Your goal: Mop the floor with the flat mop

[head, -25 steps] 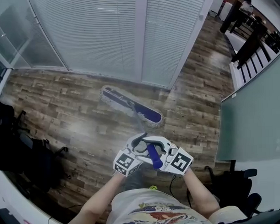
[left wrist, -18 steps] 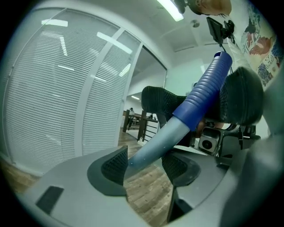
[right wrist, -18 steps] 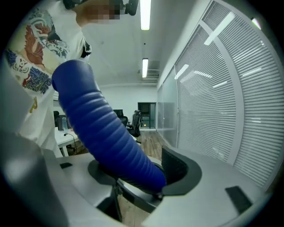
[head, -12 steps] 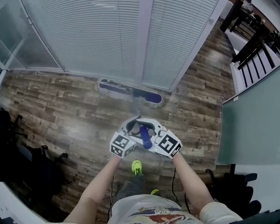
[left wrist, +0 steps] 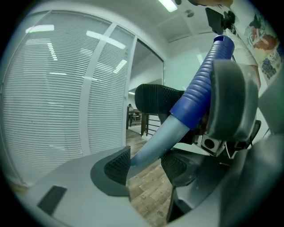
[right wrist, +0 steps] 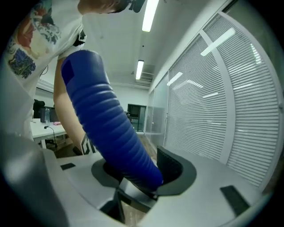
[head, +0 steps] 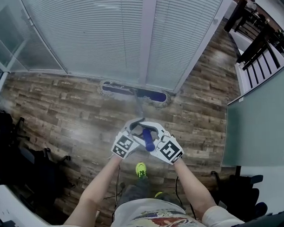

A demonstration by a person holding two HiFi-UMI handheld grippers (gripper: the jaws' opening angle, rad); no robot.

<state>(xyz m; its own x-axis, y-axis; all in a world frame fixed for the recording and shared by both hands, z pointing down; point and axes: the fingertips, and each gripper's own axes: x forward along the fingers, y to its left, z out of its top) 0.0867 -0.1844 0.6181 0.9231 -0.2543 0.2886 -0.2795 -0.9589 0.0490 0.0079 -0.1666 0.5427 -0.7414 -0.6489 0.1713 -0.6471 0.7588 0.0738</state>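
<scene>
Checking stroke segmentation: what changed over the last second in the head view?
The mop head swung from a diagonal out on the floor to lie along the foot of the blinds. Both grippers went forward with the handle, and a green shoe came into view. The jaws of the right gripper have just been closing on the handle between them. Unchanged: left gripper clamped on the handle.

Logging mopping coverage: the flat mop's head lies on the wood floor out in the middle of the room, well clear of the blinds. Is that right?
Not quite. The flat mop's head does lie on the wood floor, but right at the foot of the blinds, not mid-room. The head view shows it.
</scene>
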